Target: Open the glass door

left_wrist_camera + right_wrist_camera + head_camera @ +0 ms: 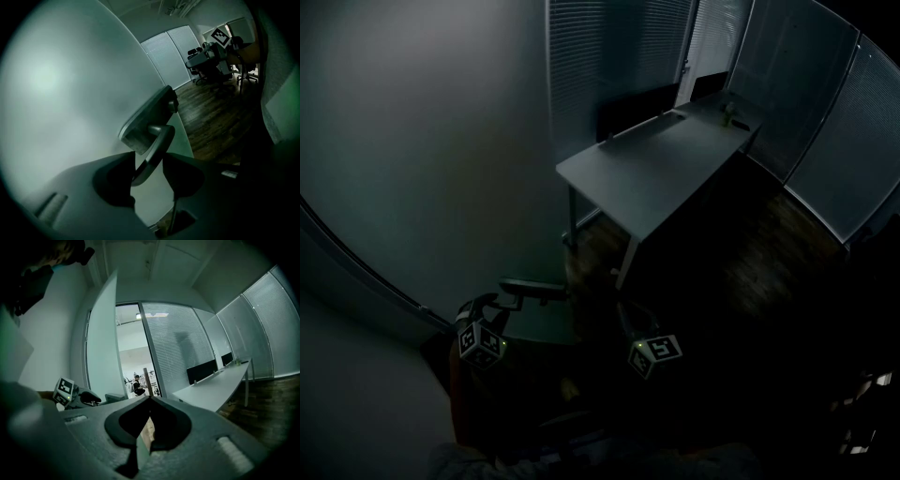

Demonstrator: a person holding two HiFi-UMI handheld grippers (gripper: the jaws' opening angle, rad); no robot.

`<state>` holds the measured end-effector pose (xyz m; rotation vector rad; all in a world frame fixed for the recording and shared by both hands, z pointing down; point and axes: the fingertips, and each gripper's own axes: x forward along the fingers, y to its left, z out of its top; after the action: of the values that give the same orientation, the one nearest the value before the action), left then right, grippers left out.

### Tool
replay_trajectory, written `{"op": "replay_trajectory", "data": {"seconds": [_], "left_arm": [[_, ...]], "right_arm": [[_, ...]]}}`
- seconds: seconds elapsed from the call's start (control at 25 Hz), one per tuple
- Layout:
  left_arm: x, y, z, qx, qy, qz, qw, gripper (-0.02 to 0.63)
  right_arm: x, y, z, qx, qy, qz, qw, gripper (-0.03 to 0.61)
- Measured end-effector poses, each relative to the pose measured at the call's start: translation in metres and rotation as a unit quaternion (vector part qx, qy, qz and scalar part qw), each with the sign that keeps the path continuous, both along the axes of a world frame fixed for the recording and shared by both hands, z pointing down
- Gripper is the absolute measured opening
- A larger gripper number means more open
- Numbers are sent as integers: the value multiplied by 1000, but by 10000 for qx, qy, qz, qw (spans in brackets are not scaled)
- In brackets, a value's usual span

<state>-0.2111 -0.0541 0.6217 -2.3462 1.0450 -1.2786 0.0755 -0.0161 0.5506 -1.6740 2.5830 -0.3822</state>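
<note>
The frosted glass door [412, 169] fills the left of the head view and stands ajar [101, 357] in the right gripper view. Its metal lever handle [532, 291] [157, 147] juts from a plate [147, 117]. My left gripper [508, 298] [149, 176] is open, with the lever's end lying between its jaws. The lever is close against the left jaw and a gap shows at the right one. My right gripper [633, 314] [150, 399] hangs to the right of the handle, away from the door, shut on nothing.
A long grey desk [656, 169] [220, 385] stands ahead on the dark wooden floor [211, 117]. Glass walls with blinds [825, 112] close off the room. Office chairs [206, 61] stand at the far end. Through the doorway [131, 352] a person [138, 385] sits far off.
</note>
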Motion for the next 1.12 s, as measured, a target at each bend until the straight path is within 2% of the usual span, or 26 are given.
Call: {"op": "replay_trajectory", "data": {"seconds": [0.12,0.36,0.76,1.12], "left_arm": [[0,16,-5,19,-12,-28,10000,181],[-9,30,2,52,-114,-99,9999,183],[-20,37,3,182,-233,-419,9987,183],[-35,78,1,323,-376,-630,9968,183]], "right_arm": [[3,20,-11,-101,76,-103,9999,2],[13,36,1,-149,104,-83,9998,2],[11,38,-1,-117,96,-204,9997,2],[11,74,-4,-84,118,-316,9994,2]]}}
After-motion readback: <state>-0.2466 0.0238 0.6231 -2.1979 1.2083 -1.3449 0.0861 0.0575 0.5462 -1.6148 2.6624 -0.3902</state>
